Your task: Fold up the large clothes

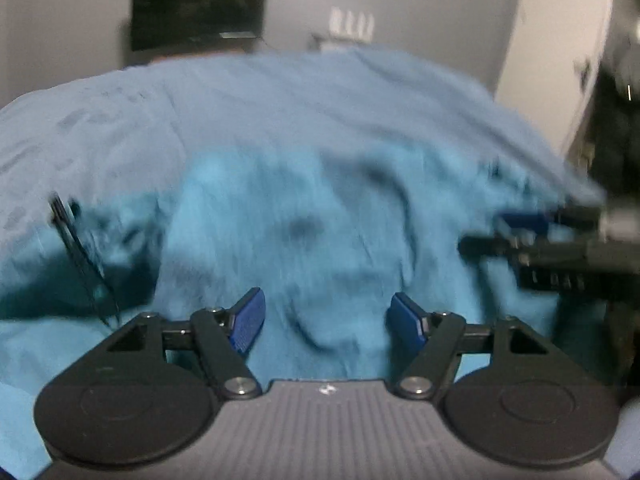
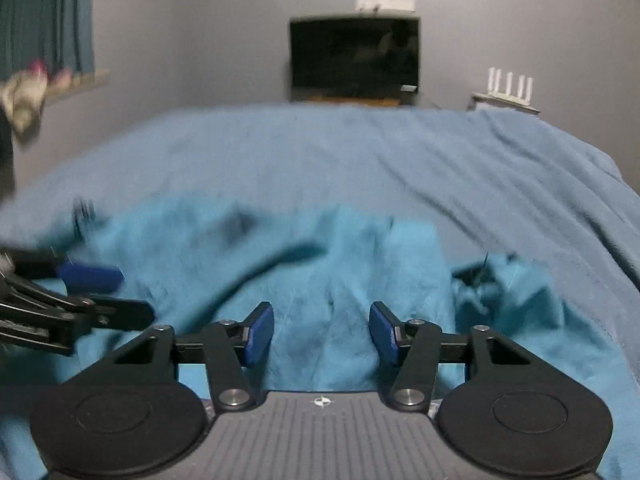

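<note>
A bright turquoise garment lies crumpled on the blue bedspread, blurred by motion. My left gripper is open and empty just above it, blue pads apart. My right gripper is open and empty too, over the garment near its front edge. Each gripper shows in the other's view: the right one at the right edge of the left wrist view, the left one at the left edge of the right wrist view. A dark cord or strap lies on the garment's left part.
The bedspread covers the whole bed. A dark TV screen stands against the grey back wall. A white router sits right of it. A curtain hangs at the far left. A white door or cabinet stands right.
</note>
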`<state>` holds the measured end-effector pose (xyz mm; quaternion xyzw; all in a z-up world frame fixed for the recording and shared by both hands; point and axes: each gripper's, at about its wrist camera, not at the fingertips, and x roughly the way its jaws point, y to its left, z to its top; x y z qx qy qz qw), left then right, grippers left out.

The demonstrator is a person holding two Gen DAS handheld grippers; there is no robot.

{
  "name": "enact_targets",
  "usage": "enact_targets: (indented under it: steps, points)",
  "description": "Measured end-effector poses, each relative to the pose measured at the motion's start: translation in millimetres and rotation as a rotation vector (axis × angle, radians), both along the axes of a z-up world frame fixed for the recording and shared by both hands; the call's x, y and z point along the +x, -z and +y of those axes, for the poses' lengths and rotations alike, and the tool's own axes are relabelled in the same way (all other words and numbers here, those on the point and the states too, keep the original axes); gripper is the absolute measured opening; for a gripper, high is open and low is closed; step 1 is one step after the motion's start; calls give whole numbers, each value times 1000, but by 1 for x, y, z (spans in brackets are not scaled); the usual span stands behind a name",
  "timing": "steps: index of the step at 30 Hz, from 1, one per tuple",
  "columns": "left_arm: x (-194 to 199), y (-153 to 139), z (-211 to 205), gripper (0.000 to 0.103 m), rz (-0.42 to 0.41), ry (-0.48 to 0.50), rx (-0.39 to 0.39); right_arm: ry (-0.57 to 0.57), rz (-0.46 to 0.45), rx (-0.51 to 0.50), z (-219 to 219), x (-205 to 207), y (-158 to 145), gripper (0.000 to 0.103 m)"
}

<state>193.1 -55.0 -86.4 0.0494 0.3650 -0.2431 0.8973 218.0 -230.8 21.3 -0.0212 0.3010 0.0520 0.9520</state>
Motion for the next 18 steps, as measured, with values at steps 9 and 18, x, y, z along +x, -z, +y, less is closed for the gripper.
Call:
enact_targets:
  steps: [9, 18]
  points:
    - [4, 17, -21, 70, 7, 51, 144, -8, 72, -82, 16, 13, 40, 63]
    - [-34, -45, 38, 71, -38, -79, -66, 0, -5, 2, 5, -18, 21, 74]
